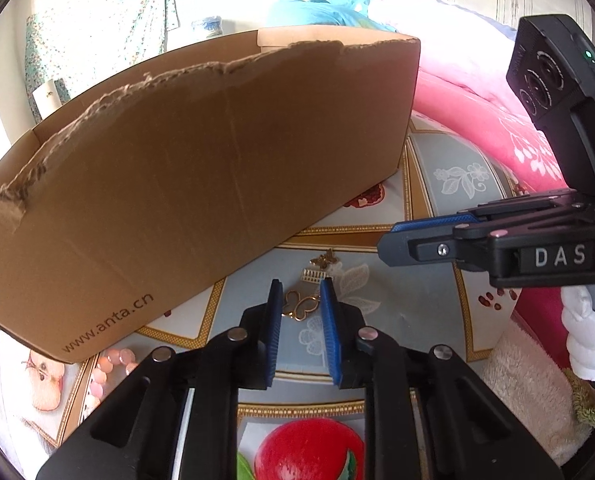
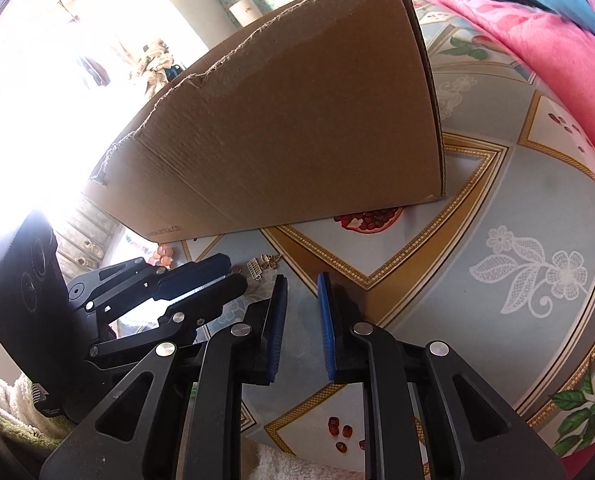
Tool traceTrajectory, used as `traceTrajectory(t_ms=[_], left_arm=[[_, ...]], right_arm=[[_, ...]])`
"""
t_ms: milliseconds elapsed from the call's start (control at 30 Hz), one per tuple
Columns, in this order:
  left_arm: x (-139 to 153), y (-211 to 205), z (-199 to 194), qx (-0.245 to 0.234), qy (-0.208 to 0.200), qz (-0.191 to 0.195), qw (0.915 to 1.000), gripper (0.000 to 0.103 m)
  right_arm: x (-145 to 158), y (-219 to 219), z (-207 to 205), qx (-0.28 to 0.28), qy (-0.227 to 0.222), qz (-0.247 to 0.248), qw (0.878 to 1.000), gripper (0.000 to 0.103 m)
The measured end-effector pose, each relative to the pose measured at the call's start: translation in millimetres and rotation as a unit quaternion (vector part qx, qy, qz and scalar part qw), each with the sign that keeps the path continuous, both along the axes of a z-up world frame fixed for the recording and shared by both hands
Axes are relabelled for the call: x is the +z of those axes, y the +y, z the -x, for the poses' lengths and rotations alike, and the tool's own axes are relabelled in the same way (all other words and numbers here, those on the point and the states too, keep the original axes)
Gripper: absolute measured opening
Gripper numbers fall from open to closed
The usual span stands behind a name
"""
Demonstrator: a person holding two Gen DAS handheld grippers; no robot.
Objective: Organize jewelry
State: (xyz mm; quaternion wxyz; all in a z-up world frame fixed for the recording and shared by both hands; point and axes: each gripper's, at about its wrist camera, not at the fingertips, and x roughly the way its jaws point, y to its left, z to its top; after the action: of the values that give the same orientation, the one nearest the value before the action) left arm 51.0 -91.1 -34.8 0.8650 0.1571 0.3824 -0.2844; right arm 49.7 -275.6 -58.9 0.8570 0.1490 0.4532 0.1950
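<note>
A gold openwork butterfly piece (image 1: 299,304) lies on the patterned tablecloth between the fingertips of my left gripper (image 1: 300,286), which is open around it, low over the cloth. Just beyond it lie a small gold comb-shaped piece (image 1: 312,276) and a small gold butterfly charm (image 1: 326,258). A pink bead bracelet (image 1: 111,362) lies at the left by the box. My right gripper (image 2: 300,280) is open and empty above the cloth, to the right of the left one. The comb piece (image 2: 254,269) and butterfly charm (image 2: 270,261) show in the right wrist view.
A big open cardboard box (image 1: 201,168) with a torn rim stands on the table behind the jewelry, also seen in the right wrist view (image 2: 297,128). A pink blanket (image 1: 477,112) lies at the right. A white towel (image 1: 529,384) lies at the table's near edge.
</note>
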Motion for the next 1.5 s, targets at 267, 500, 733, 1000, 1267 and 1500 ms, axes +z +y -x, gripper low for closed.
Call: traceTrajectory(t_ms=[267, 500, 733, 1000, 1267, 1500], left_arm=[[0.2, 11.2, 14.2, -0.007, 0.005, 0.003, 1.0000, 0.017], [3.6, 18.5, 19.6, -0.001, 0.008, 0.020, 0.9998, 0.017], [3.6, 15.8, 3.5, 0.006, 0.011, 0.029, 0.9995, 0.017], [-2.0, 4.9, 0.7, -0.004, -0.003, 0.017, 0.9998, 0.017], [-2.3, -2.2, 6.3, -0.043, -0.021, -0.004, 0.9988, 0.015], [-2.6, -3.4, 6.5, -0.057, -0.024, -0.011, 0.9980, 0.015]], right_arm=[[0.7, 2.6, 0.5, -0.001, -0.004, 0.008, 1.000, 0.015], [1.8, 10.2, 1.4, -0.001, -0.007, 0.017, 1.000, 0.015], [0.0, 13.6, 0.8, -0.003, -0.007, 0.021, 1.000, 0.015], [-2.1, 13.1, 0.2, -0.003, -0.007, 0.019, 1.000, 0.015], [-2.8, 10.4, -0.7, -0.002, -0.008, 0.017, 1.000, 0.015], [-3.2, 9.2, -0.9, -0.006, -0.007, 0.017, 1.000, 0.015]])
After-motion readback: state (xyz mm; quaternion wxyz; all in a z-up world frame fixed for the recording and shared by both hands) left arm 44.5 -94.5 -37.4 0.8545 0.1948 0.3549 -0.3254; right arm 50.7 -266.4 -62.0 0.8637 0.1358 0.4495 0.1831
